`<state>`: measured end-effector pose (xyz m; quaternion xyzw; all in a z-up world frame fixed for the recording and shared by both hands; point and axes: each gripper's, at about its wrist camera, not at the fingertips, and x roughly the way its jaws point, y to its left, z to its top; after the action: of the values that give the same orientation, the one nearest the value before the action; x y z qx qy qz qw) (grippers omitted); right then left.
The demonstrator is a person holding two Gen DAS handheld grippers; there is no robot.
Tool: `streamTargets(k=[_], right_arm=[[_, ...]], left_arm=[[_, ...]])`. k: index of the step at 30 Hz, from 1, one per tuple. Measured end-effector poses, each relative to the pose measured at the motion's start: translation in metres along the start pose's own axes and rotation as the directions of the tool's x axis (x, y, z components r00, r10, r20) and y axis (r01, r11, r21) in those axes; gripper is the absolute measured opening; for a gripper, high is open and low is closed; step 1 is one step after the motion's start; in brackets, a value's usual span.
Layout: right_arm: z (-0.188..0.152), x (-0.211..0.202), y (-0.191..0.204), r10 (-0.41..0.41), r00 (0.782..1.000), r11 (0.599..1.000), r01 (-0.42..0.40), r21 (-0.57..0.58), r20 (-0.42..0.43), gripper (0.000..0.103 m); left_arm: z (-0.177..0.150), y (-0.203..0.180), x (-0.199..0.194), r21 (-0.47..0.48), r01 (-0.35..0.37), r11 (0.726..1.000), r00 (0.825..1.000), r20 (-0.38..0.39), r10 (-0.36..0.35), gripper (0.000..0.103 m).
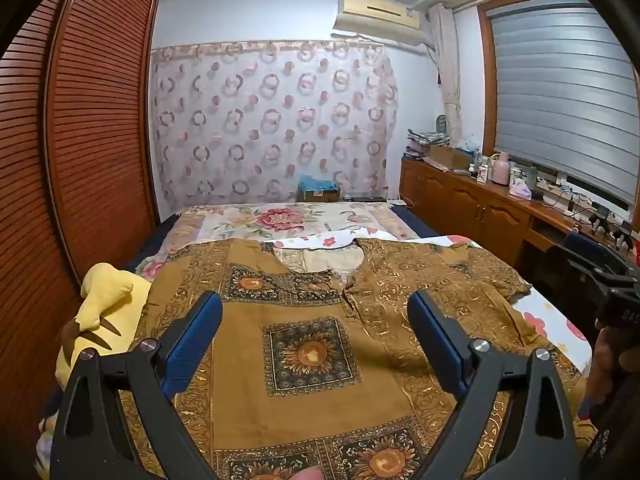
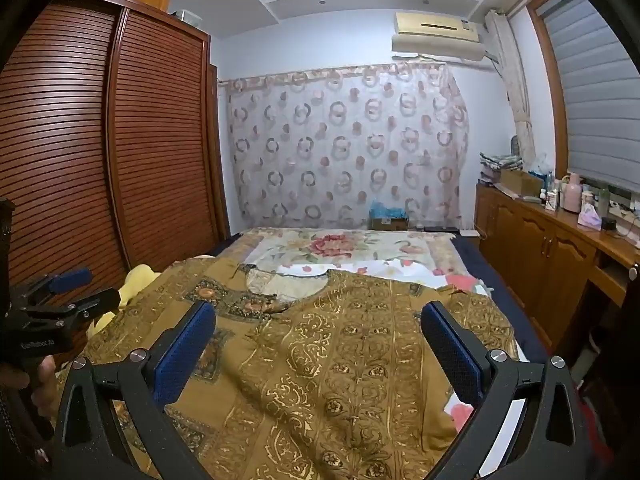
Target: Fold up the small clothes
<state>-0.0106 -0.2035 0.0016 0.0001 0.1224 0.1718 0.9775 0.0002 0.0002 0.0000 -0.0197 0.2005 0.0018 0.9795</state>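
Observation:
A brown and gold patterned shirt point(image 1: 316, 320) lies spread flat on the bed, neckline toward the far end, short sleeves out to both sides. It also shows in the right wrist view point(image 2: 340, 344). My left gripper point(image 1: 316, 312) is open and empty, hovering above the shirt's chest. My right gripper point(image 2: 318, 320) is open and empty, hovering above the shirt's right half. The right gripper point(image 1: 612, 276) shows at the right edge of the left wrist view, and the left gripper point(image 2: 68, 288) at the left edge of the right wrist view.
The bed has a floral sheet point(image 1: 280, 220). A yellow plush toy point(image 1: 104, 312) lies at the shirt's left edge. A louvered wooden wardrobe point(image 1: 92, 132) stands on the left. A wooden cabinet point(image 1: 480, 200) with clutter runs along the right under the window.

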Motion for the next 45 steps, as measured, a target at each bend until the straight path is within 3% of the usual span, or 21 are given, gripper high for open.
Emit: streamTargets(k=[45], right_arm=[[-0.0012, 0.0008, 0.0026, 0.001, 1.0, 1.0, -0.001, 0.011, 0.005, 0.102]], left_arm=[[-0.0002, -0.0005, -0.0005, 0.008, -0.007, 1.0, 1.0, 0.011, 0.007, 0.094]])
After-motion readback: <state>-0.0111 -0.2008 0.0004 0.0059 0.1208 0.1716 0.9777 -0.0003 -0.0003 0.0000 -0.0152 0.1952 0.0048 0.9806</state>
